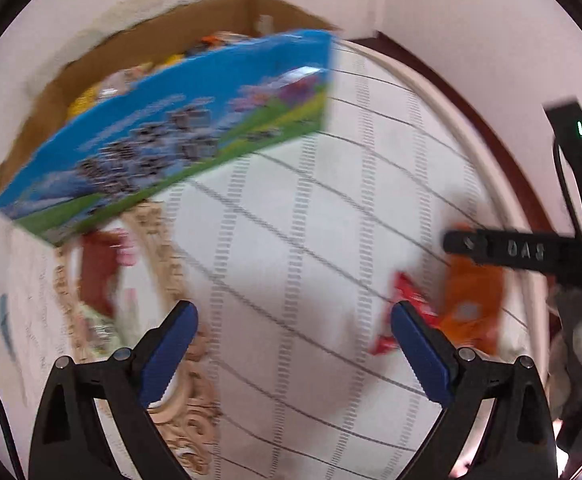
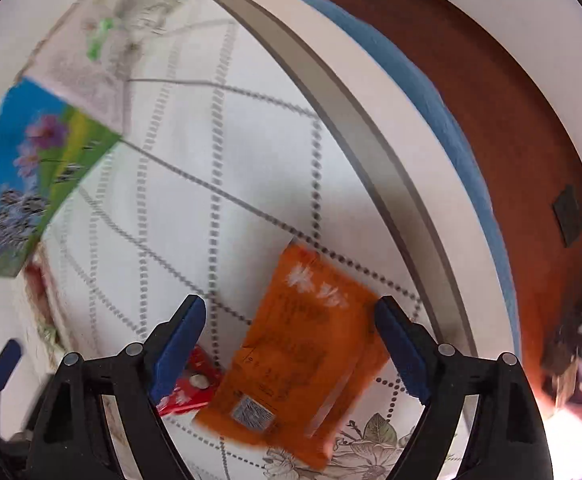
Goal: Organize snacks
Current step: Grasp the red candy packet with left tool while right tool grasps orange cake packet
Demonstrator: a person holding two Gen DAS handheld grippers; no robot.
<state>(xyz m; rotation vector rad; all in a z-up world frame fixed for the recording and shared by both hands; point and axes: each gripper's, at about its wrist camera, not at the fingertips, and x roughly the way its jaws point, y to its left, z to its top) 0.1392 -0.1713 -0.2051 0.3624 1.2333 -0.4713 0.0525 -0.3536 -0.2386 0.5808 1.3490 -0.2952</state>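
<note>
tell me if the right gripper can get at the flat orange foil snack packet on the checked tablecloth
Probably yes: the right gripper hangs open right over the flat orange foil snack packet, with nothing between. The small red wrapper beside it lies close to one finger.

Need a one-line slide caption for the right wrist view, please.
Open right gripper hangs over a flat orange snack packet beside a small red wrapper on the white grid-patterned tablecloth.

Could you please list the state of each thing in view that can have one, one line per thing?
Left hand-held gripper: open, nothing between its fingers.
Right hand-held gripper: open, above the orange packet, not gripping it.
Orange packet: lying flat on the tablecloth, sealed as far as visible.
Red packet: lying flat beside the orange packet.
Cardboard box: open at the top, snacks inside.
Tablecloth: spread flat on the table.
</note>
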